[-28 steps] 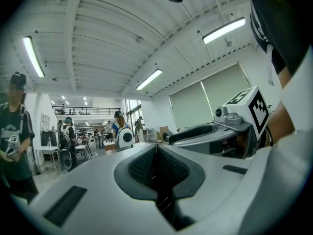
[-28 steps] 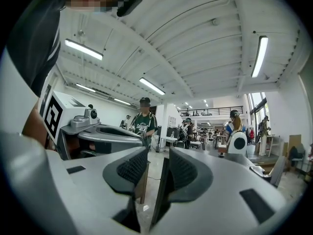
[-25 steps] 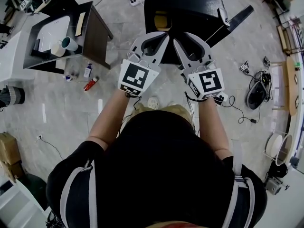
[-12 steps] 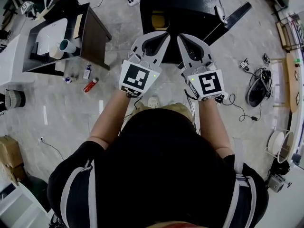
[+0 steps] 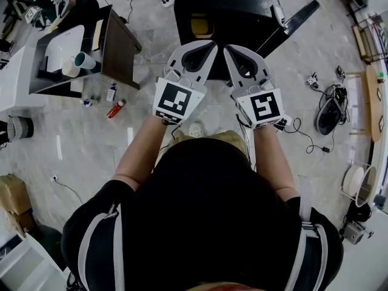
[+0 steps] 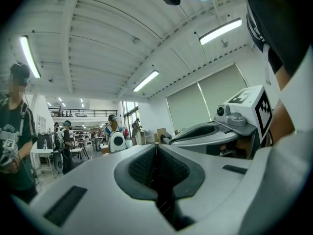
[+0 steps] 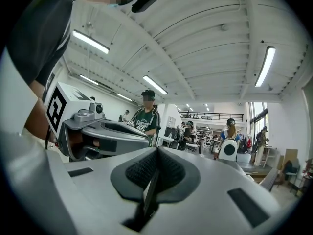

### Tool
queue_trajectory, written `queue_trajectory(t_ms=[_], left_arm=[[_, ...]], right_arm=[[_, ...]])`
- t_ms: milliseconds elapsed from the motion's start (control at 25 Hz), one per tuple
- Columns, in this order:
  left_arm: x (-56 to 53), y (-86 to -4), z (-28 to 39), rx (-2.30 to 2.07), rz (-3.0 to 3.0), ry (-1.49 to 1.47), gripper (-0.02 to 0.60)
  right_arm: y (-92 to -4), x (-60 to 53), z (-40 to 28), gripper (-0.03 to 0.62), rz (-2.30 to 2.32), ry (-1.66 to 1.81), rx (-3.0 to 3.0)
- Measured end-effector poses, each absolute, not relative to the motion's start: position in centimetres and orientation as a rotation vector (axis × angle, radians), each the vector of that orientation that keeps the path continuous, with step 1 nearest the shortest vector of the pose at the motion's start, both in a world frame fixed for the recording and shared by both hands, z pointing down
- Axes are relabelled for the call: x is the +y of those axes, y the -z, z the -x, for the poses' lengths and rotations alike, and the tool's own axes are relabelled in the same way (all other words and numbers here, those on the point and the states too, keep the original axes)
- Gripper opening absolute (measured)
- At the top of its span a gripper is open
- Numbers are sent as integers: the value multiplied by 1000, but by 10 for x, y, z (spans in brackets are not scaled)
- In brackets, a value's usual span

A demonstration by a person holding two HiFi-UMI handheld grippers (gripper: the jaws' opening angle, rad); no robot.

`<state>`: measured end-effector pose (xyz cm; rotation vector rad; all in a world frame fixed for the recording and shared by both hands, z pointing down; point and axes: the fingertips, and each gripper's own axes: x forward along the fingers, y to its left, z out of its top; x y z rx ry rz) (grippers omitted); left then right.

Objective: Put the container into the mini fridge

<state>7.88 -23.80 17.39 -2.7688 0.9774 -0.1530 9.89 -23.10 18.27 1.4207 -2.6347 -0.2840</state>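
Note:
From the head view I look down on a black mini fridge [image 5: 236,5] on the floor, its door [image 5: 294,18] swung open to the right. A yellowish container [image 5: 202,26] shows at its near left side; I cannot tell whether it sits inside. My left gripper [image 5: 212,43] and right gripper [image 5: 227,48] are held side by side, level, above the fridge's near edge. In the left gripper view the left gripper [image 6: 156,146] has its jaws together with nothing between them. The right gripper [image 7: 157,150] is likewise shut and empty.
A dark side table [image 5: 121,41] with a white tray and mugs [image 5: 85,58] stands at the left. Small bottles [image 5: 115,108] lie on the floor below it. Cables and a dark bag [image 5: 327,117] lie at the right. People stand in the hall beyond.
Both grippers stay in nearly the same place. The right gripper's marker cube has tilted slightly. The head view has shifted a little, so the fridge sits slightly further left.

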Motion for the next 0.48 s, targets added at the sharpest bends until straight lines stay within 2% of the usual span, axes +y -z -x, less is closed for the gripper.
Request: queue_trajectory(t_ms=[480], left_arm=[[-243,-177,-82,965,2777,167,25]], right_arm=[[-180,-235,-102,37,-1390,293,-2638]])
